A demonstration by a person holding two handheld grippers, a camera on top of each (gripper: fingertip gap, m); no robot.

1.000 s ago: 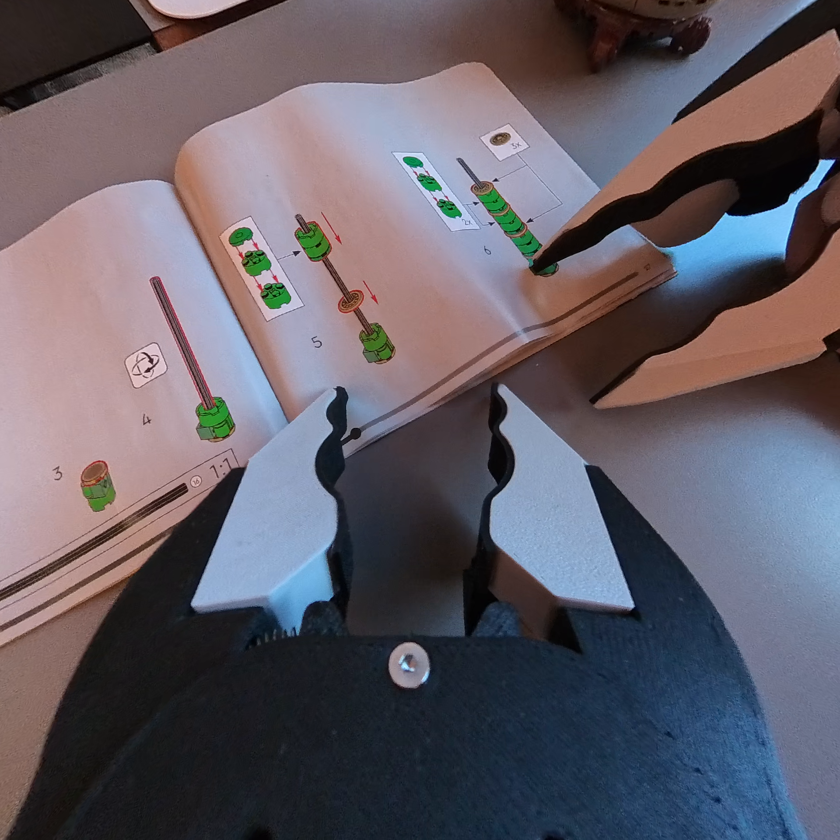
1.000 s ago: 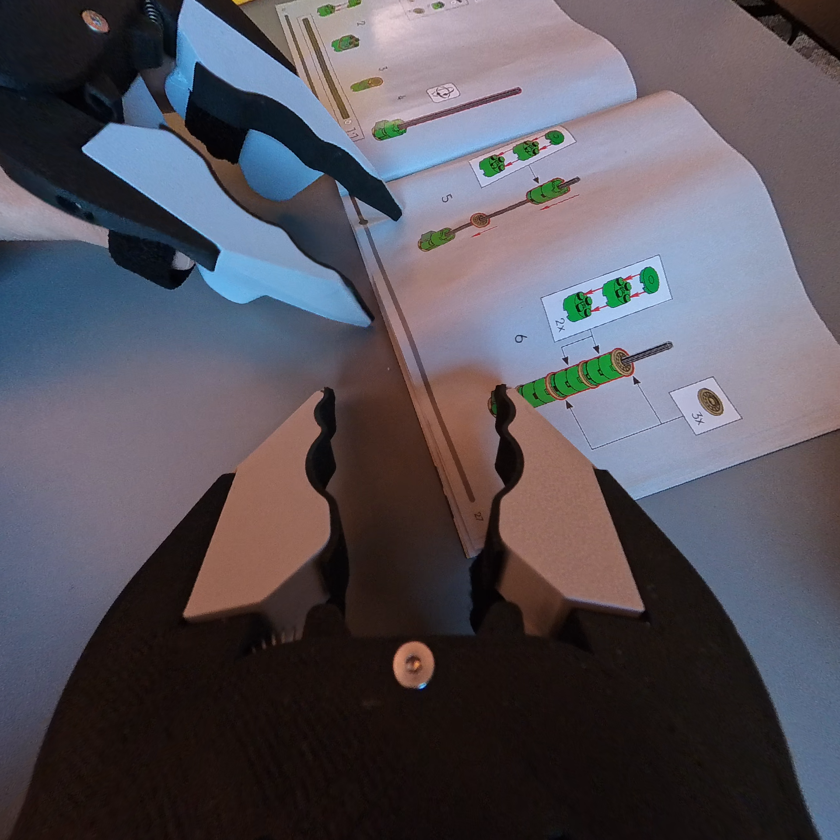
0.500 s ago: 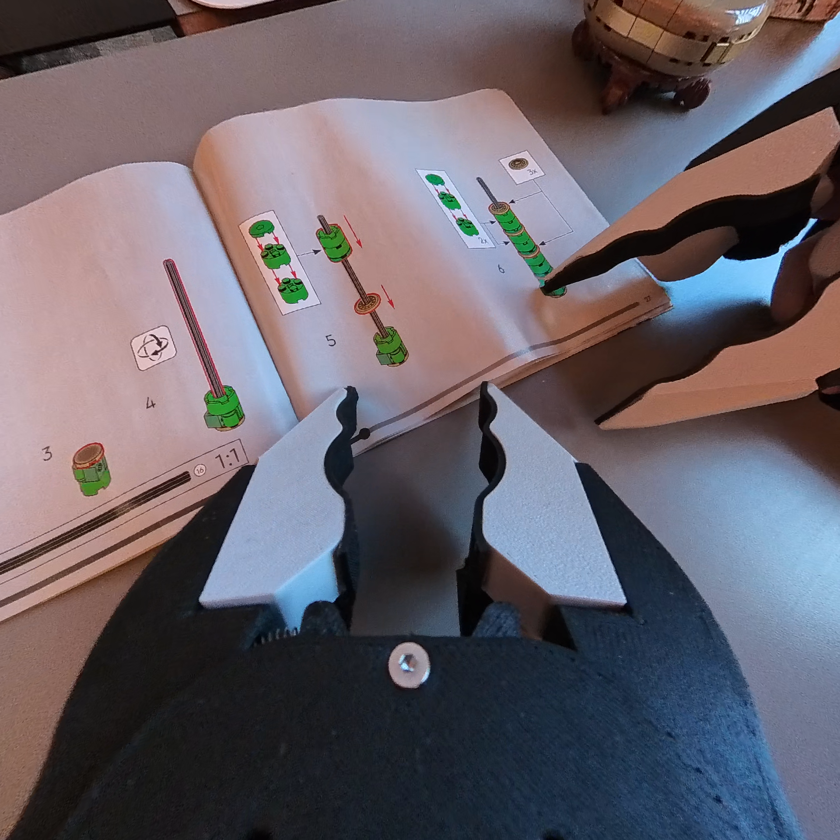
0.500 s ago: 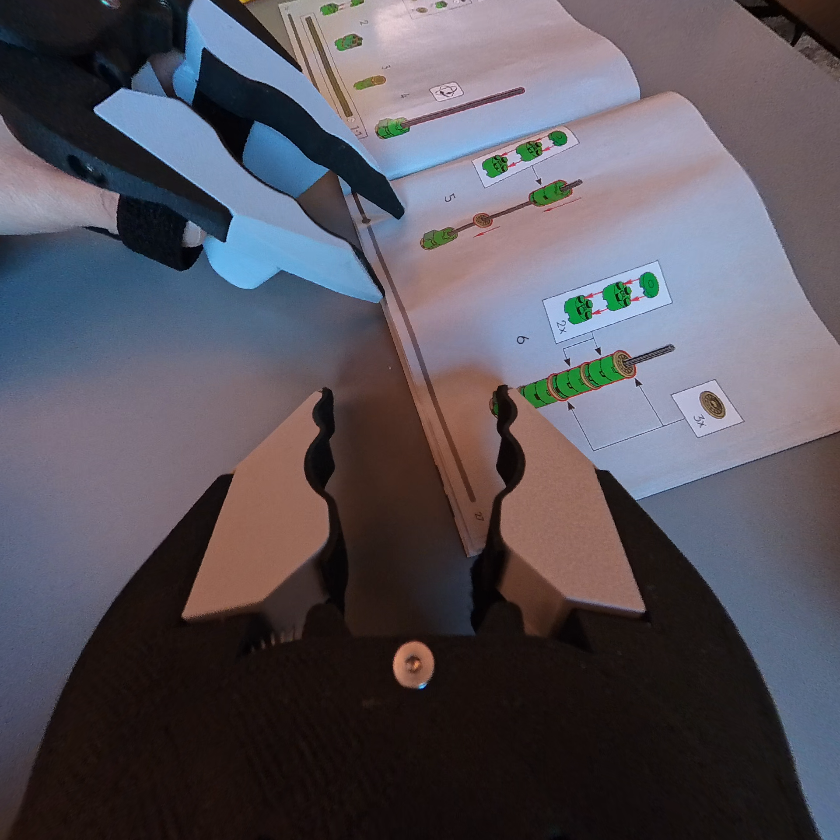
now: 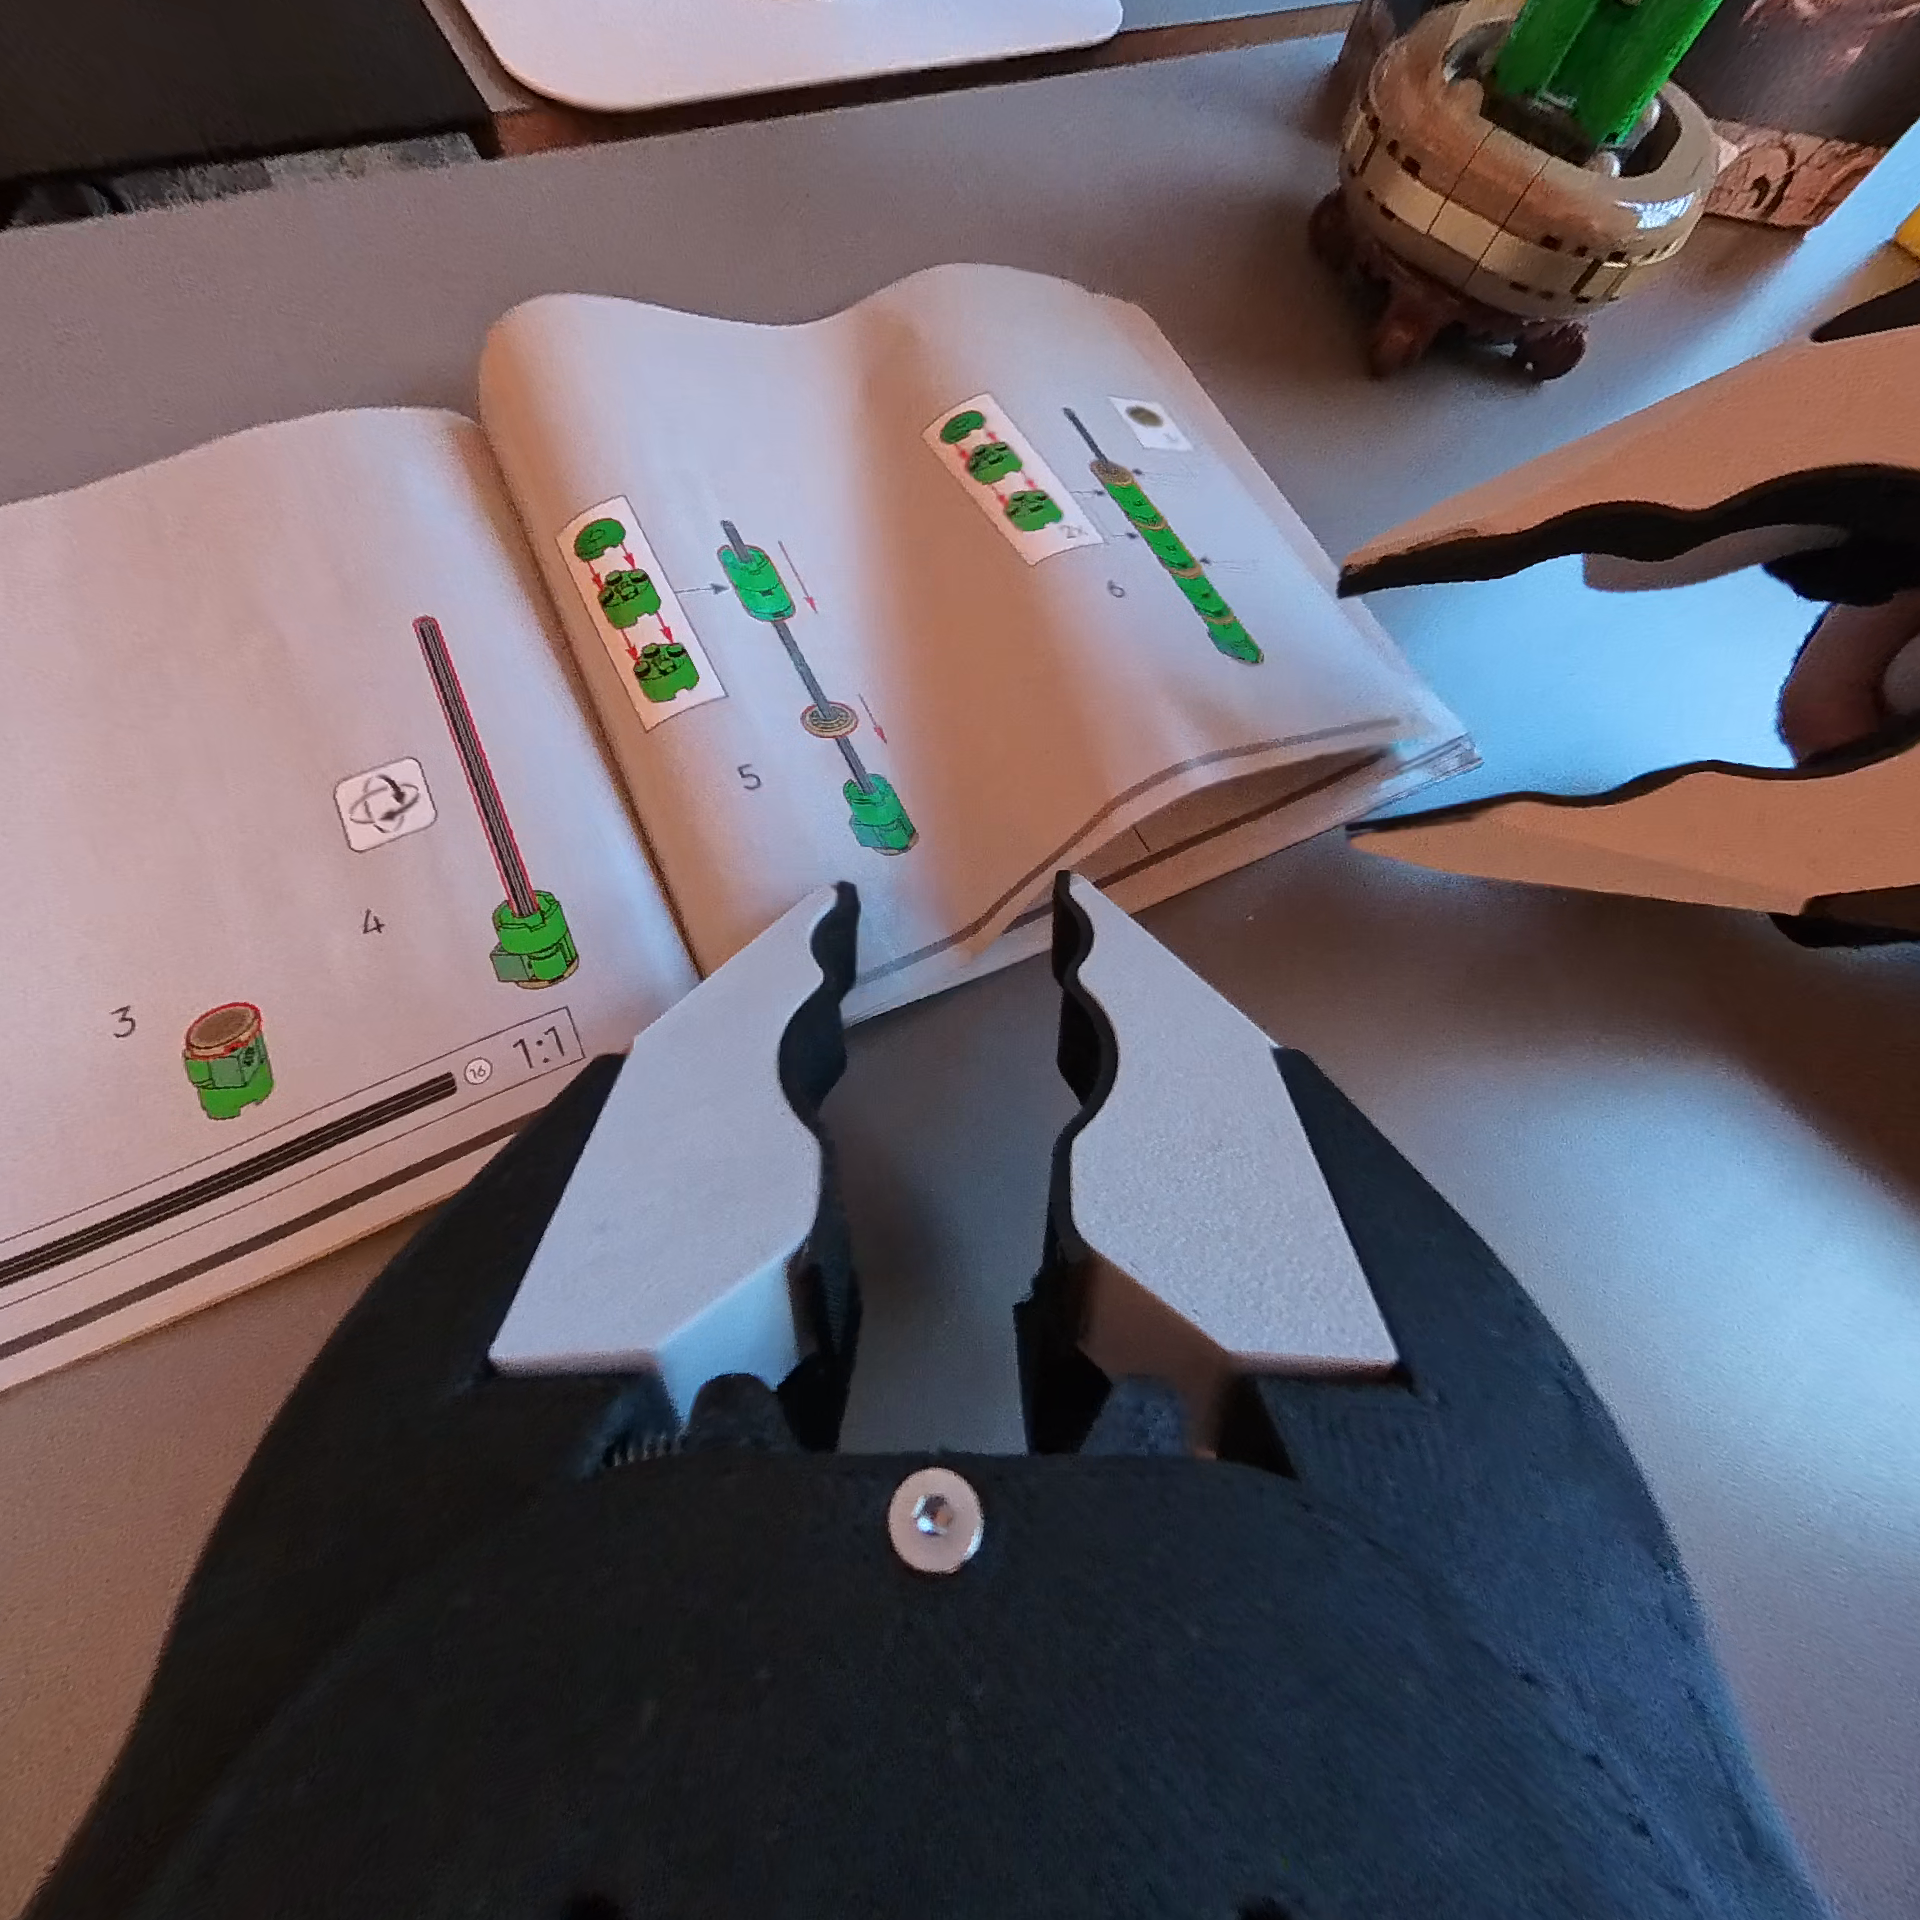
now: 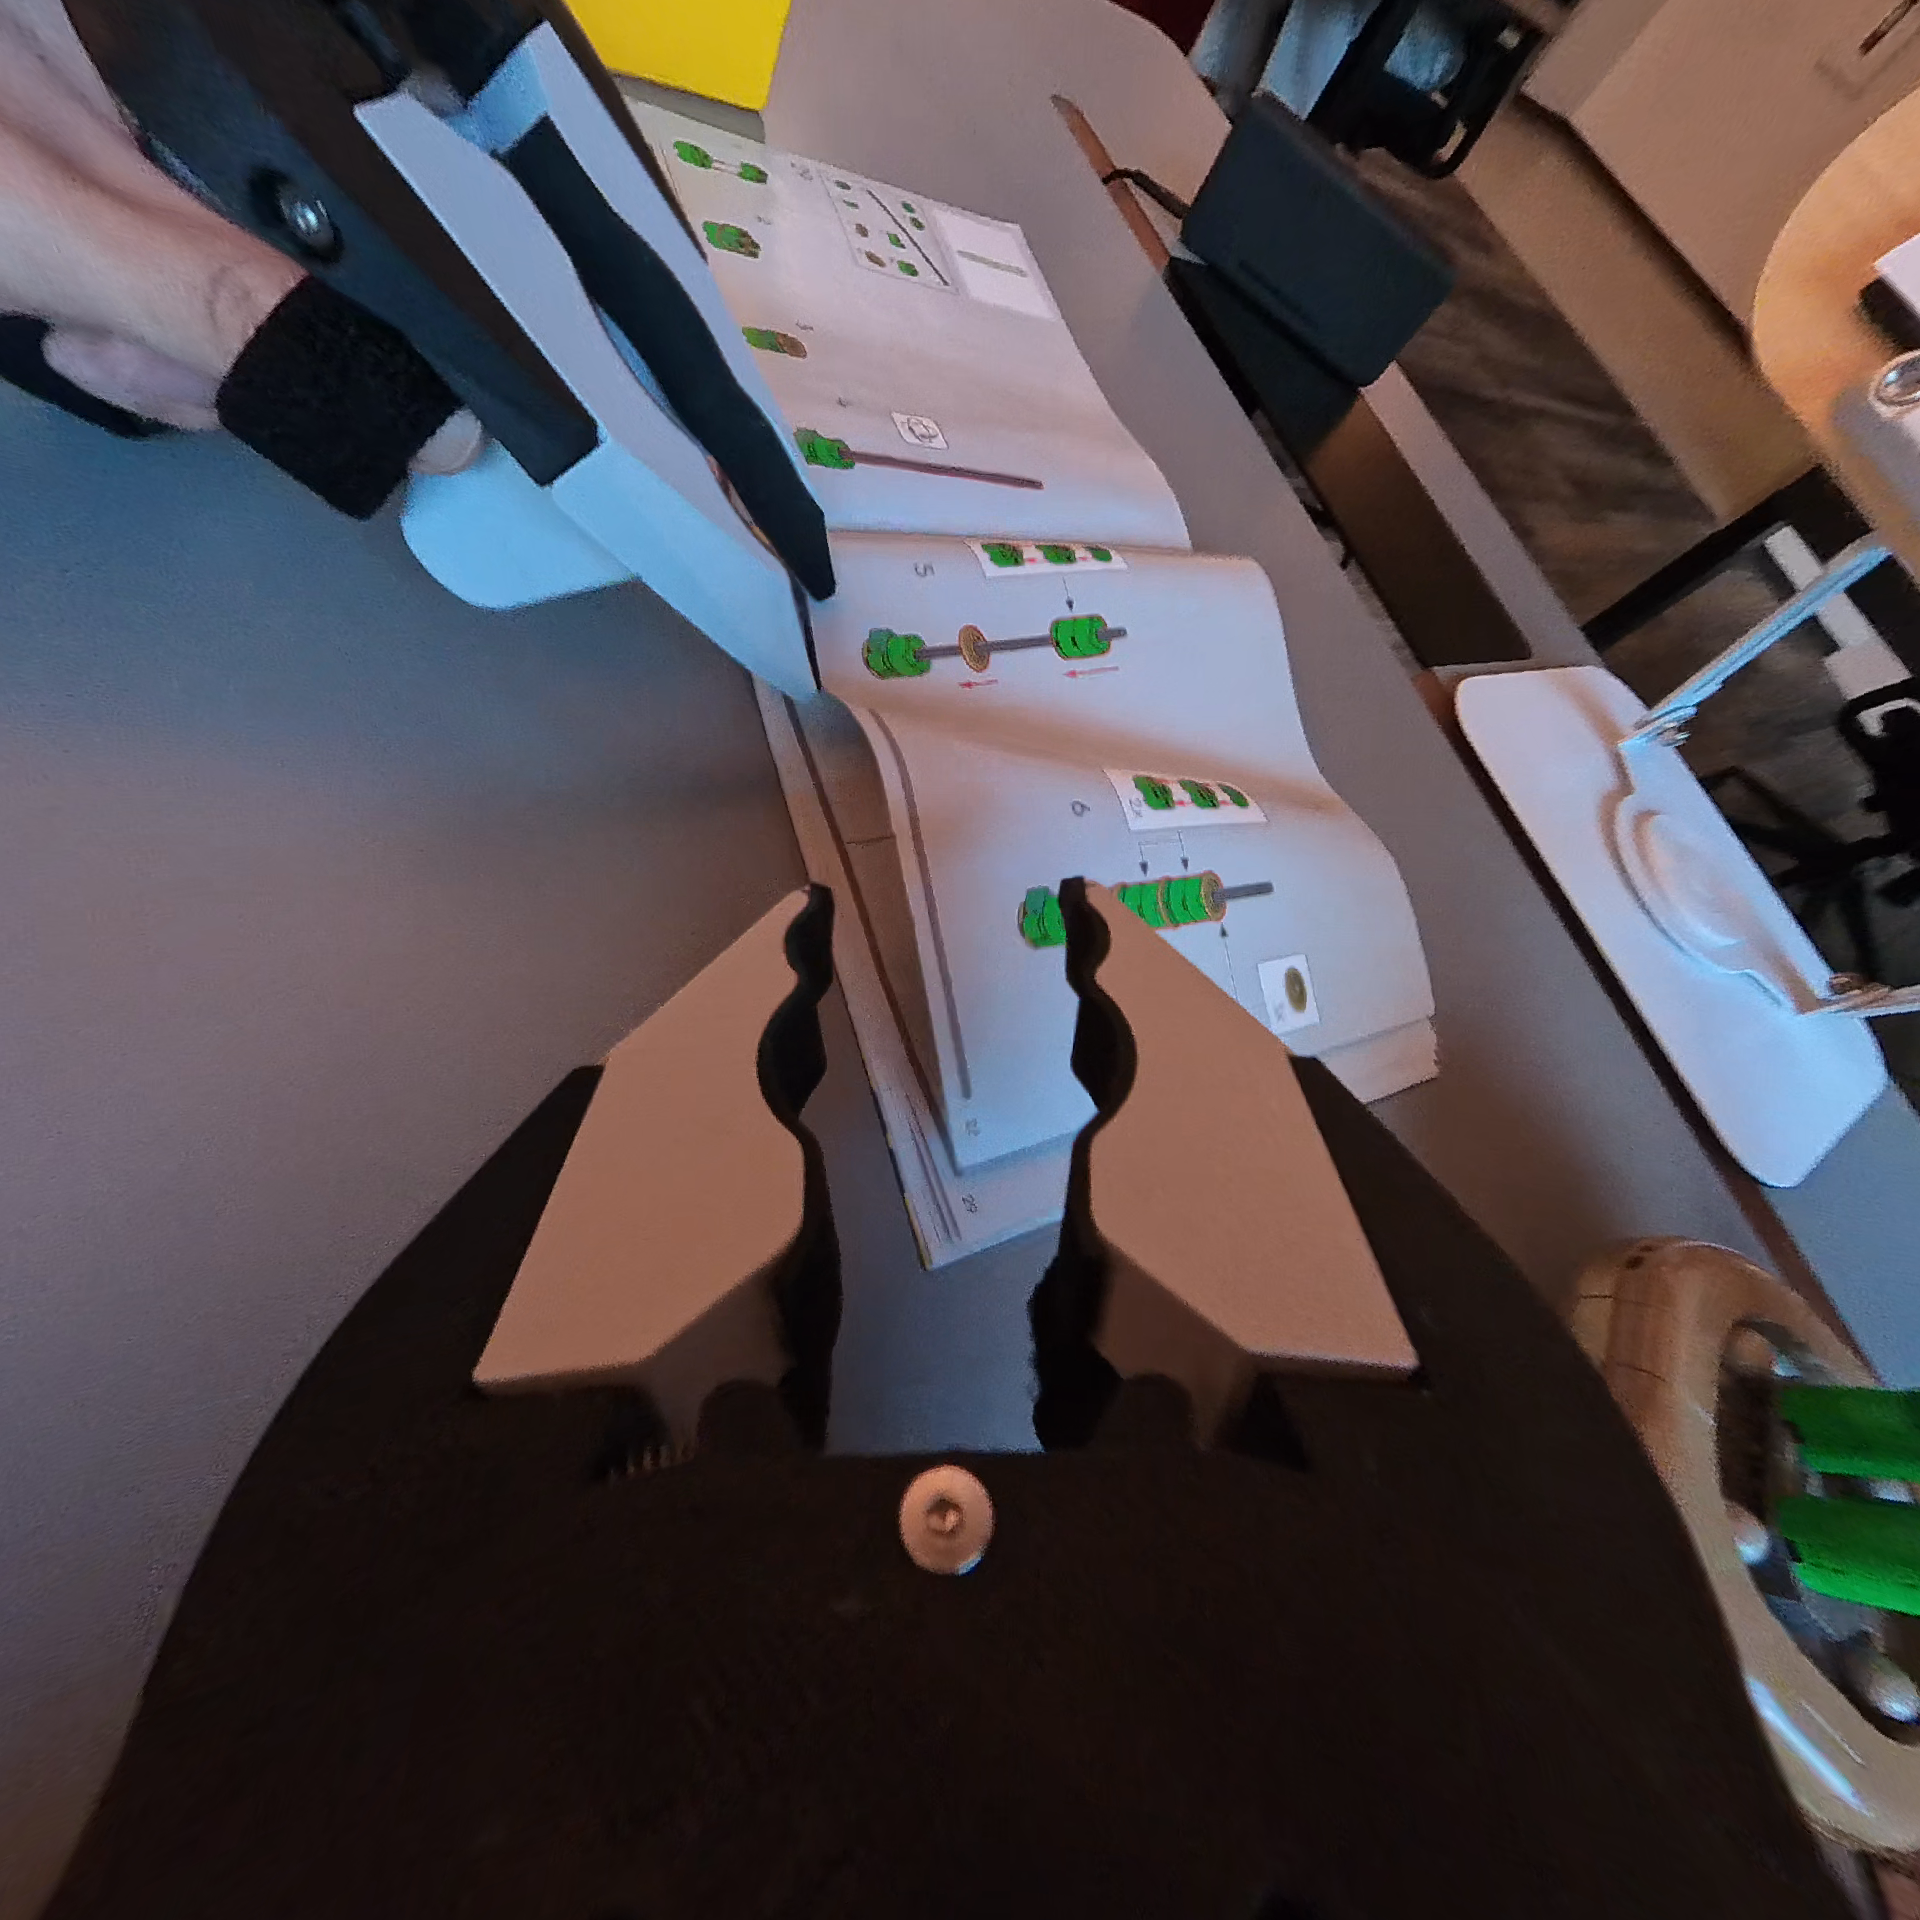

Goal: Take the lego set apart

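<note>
The lego set (image 5: pixel 1517 177) is a tan round pot on a brown stand with green stalks, at the far right of the grey table (image 5: pixel 1558 1195). It also shows at the lower right of the right wrist view (image 6: pixel 1766 1507). An open instruction booklet (image 5: pixel 831 499) lies between the grippers, its right page curled up. My left gripper (image 5: pixel 956 904) is open and empty at the booklet's near edge. My right gripper (image 6: pixel 945 904) is open and empty at the booklet's corner, and it shows in the left wrist view (image 5: pixel 1351 707) with one finger above and one below that corner.
A white flat tray (image 6: pixel 1662 935) with a metal clip lies beyond the booklet; it shows at the top of the left wrist view (image 5: pixel 779 52). A yellow object (image 6: pixel 675 52) lies at the table's far end. The left gripper (image 6: pixel 816 634) shows here, held by a hand (image 6: pixel 125 291). The yellow object (image 6: pixel 675 52) is closer to my left gripper, around 25 centimetres from its tips; the right tips are 35 centimetres off.
Both grippers have pulled back and their jaws have narrowed somewhat. The right finger has come off the page, and the page has curled up. The lego pot has come further into view.
</note>
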